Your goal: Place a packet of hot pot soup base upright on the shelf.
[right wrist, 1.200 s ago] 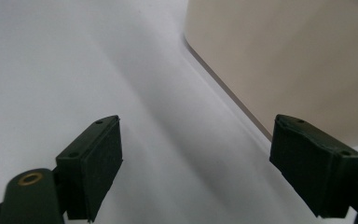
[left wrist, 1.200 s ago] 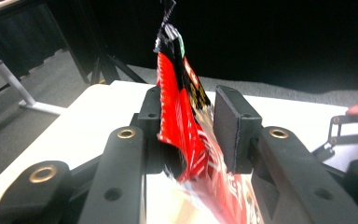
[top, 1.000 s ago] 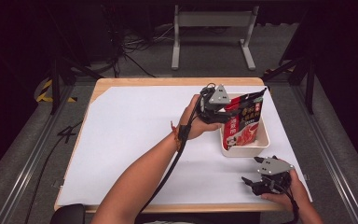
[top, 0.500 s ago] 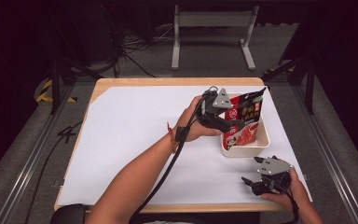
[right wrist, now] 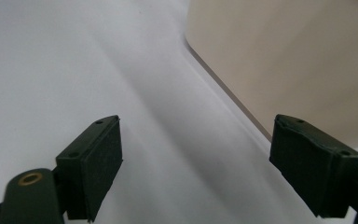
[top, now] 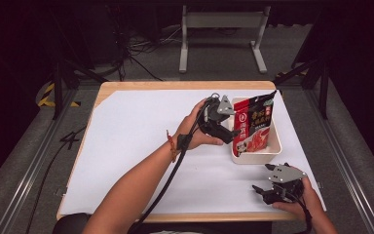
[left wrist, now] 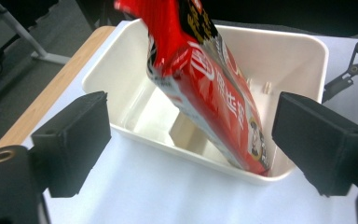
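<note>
A red snack pouch [top: 251, 124] stands tilted inside a white plastic bin [top: 255, 157] at the right of the table. My left gripper [top: 230, 130] is just left of the bin, pointing at it. In the left gripper view the pouch [left wrist: 205, 88] leans across the bin [left wrist: 279, 42] beyond my left gripper [left wrist: 191, 140], whose jaws stand wide open with nothing between them. My right gripper [top: 262, 190] rests low near the table's front right corner, below the bin. In the right gripper view my right gripper [right wrist: 196, 163] is open over the bare white sheet, close to the bin's wall [right wrist: 298, 60].
A white sheet [top: 136, 136] covers the wooden table [top: 141, 85]. A cable [top: 165, 185] trails from the left gripper along the forearm. Beyond the table are a metal frame [top: 221, 22] and cables on the floor.
My left gripper has drawn back to the left and toward the person, away from the pouch, which stays leaning in the bin. The right gripper has hardly moved.
</note>
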Demonstrator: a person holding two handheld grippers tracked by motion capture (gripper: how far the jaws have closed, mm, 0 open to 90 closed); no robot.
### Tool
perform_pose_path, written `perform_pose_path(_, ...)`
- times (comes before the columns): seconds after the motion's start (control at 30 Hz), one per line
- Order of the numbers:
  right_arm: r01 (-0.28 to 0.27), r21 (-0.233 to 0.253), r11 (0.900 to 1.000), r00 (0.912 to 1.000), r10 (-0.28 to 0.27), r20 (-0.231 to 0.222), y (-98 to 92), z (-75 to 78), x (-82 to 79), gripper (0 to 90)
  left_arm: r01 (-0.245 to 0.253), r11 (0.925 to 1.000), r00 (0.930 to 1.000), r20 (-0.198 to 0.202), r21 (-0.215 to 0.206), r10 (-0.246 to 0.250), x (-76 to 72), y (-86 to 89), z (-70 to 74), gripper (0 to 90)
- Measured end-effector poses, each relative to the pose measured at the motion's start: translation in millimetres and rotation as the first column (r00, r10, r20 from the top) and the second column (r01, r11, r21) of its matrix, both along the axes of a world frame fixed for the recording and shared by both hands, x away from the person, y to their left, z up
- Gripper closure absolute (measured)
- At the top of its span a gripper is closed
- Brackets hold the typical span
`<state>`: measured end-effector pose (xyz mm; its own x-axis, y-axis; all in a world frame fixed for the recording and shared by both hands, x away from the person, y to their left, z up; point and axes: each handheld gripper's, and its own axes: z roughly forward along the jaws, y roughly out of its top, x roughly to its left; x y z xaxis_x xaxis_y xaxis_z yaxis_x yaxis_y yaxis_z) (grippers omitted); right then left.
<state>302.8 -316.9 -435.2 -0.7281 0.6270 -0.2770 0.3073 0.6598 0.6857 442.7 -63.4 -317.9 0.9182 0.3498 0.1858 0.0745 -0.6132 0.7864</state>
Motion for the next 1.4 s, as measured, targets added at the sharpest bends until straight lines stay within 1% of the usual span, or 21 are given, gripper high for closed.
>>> perform_pose_path(0.07,0.006,0.004,1.0,1.0,-0.006,0.002,-0.3,0.0,0.3,16.4,-0.003,1.0,1.0,-0.001,-0.001,0.003,0.9,3.1,-2.6,10.0)
perform_pose_path(0.1,0.006,0.004,1.0,1.0,-0.006,0.002,-0.3,0.0,0.2,16.4,-0.003,1.0,1.0,-0.009,-0.008,0.003,1.5,4.9,-3.8,9.8)
perform_pose_path(0.17,0.001,-0.001,1.0,1.0,-0.001,0.001,-0.1,0.0,0.1,16.4,-0.001,0.9997,1.0,-0.002,-0.023,0.001,2.2,8.3,-5.5,9.6)
perform_pose_path(0.2,0.0,-0.001,1.0,1.0,0.0,0.001,0.0,0.0,0.0,16.4,0.008,0.9996,0.9999,-0.007,-0.028,-0.008,2.6,10.7,-6.7,9.4)
perform_pose_path(0.3,0.002,0.002,1.0,1.0,-0.002,0.001,-0.4,0.1,0.0,16.4,0.012,0.9999,0.9999,0.005,-0.012,-0.012,2.4,14.8,-9.5,8.9)
perform_pose_path(0.4,0.004,0.001,1.0,1.0,-0.004,0.001,-0.3,-0.2,0.5,16.4,0.016,0.9997,0.9999,0.001,-0.016,-0.016,2.7,18.5,-11.0,8.1)
perform_pose_path(0.53,-0.003,-0.005,1.0,1.0,0.003,0.0,0.7,-0.3,0.0,16.4,0.02,0.9998,0.9997,0.017,0.004,-0.02,2.0,23.3,-13.0,7.4)
perform_pose_path(0.57,-0.004,-0.005,1.0,1.0,0.004,0.001,0.4,-0.2,0.1,16.4,0.019,0.9998,0.9997,0.012,0.008,-0.019,1.3,24.2,-13.8,7.2)
perform_pose_path(0.6,0.0,-0.002,1.0,1.0,0.0,0.0,0.4,-0.2,0.2,16.4,0.026,0.9995,0.9994,0.023,0.016,-0.026,0.9,26.2,-14.9,6.0)
perform_pose_path(0.63,0.003,0.0,1.0,1.0,-0.003,0.001,0.0,-0.2,0.4,16.4,0.033,0.9993,0.9991,0.028,0.015,-0.033,0.8,27.4,-15.7,5.8)
perform_pose_path(0.67,0.004,0.001,1.0,1.0,-0.004,0.001,-0.2,-0.2,0.4,16.4,0.044,0.9988,0.9988,0.023,0.02,-0.044,0.7,29.4,-16.5,5.3)
perform_pose_path(0.7,0.004,0.003,1.0,1.0,-0.004,0.001,-0.2,-0.2,0.4,16.4,0.044,0.9988,0.9988,0.021,0.022,-0.044,0.4,31.1,-17.2,4.5)
perform_pose_path(0.77,0.003,0.002,1.0,1.0,-0.003,0.001,0.0,-0.2,0.4,16.4,0.035,0.9987,0.9987,0.036,0.036,-0.037,-0.7,34.1,-18.2,5.0)
perform_pose_path(0.93,0.001,0.0,1.0,1.0,-0.001,0.0,0.3,-0.3,0.5,16.4,0.034,0.9977,0.9982,0.047,0.059,-0.037,-3.9,42.6,-20.6,5.1)
perform_pose_path(1.07,0.003,0.002,1.0,1.0,-0.003,0.001,0.2,-0.3,0.5,16.4,0.026,0.9956,0.997,0.07,0.09,-0.033,-8.1,50.8,-24.6,5.2)
perform_pose_path(1.2,0.004,0.003,1.0,1.0,-0.004,0.001,0.2,-0.2,0.3,16.4,0.021,0.9942,0.9966,0.076,0.105,-0.03,-11.9,60.6,-29.5,5.0)
perform_pose_path(1.3,0.005,0.009,1.0,1.0,-0.005,-0.001,-0.5,0.7,0.1,16.3,0.011,0.9934,0.9946,0.101,0.114,-0.023,-14.3,67.3,-31.1,4.9)
perform_pose_path(1.37,0.008,0.012,1.0,1.0,-0.008,0.001,-0.8,0.9,0.0,16.3,0.011,0.9929,0.9946,0.102,0.119,-0.023,-16.2,72.1,-32.2,4.8)
perform_pose_path(1.4,0.01,0.012,1.0,1.0,-0.01,0.002,-0.9,0.9,0.0,16.3,0.002,0.9929,0.9946,0.103,0.119,-0.015,-17.6,74.5,-33.1,4.8)
